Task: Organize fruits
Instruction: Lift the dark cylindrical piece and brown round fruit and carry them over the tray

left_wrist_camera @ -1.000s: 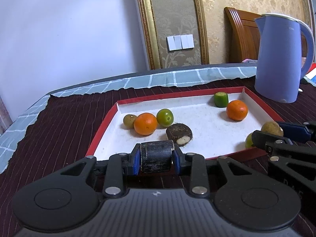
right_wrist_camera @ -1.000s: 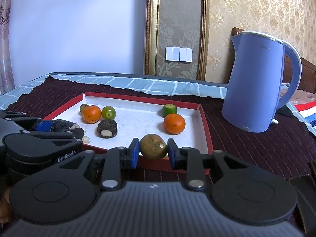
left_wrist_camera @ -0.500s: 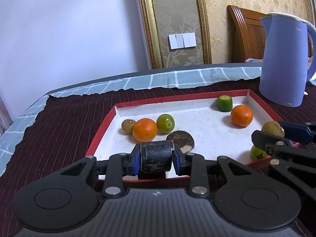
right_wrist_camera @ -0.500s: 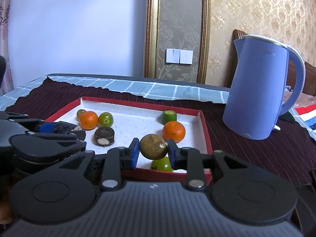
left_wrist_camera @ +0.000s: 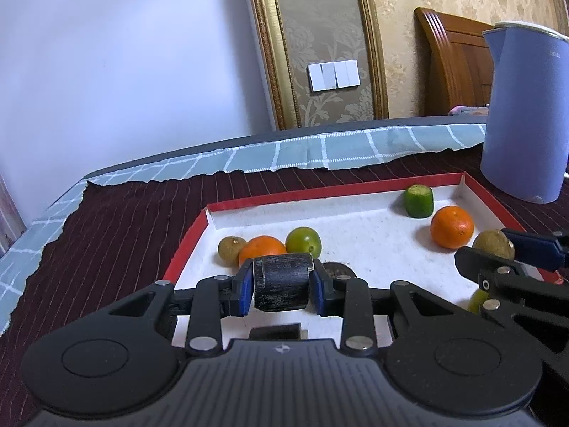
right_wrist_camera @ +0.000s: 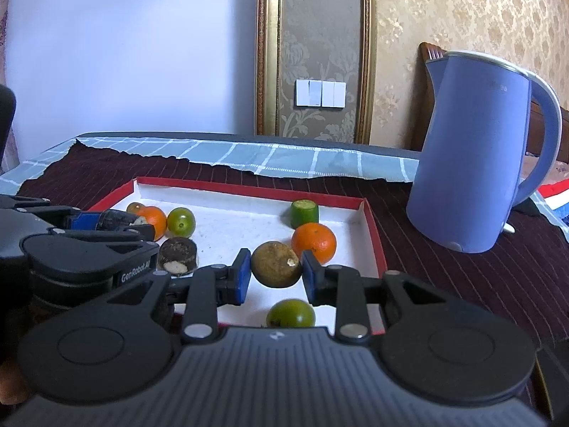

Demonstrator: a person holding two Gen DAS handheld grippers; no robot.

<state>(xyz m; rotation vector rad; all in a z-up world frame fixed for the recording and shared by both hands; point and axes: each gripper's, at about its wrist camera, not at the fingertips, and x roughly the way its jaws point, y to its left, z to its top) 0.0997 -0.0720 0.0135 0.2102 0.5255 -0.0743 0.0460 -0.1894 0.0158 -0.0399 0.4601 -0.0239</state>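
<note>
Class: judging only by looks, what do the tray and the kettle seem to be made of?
Tray: probably cardboard; matte red rim, thin white walls with a slit corner. Kettle: likely smooth lavender plastic with a soft sheen and a pale rim band; a metal lining cannot be judged from here.

Each tool is matte black: the left tool and right tool share blue pads, silver screws, ribbed housing, round discs; "GenRobot.AI" marks the left's side.

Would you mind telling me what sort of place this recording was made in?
Most likely a bedroom in a home: a carved wooden headboard stands against damask wallpaper, a blue electric kettle sits on the cloth-covered table, and a bank of light switches is on the wall.
</note>
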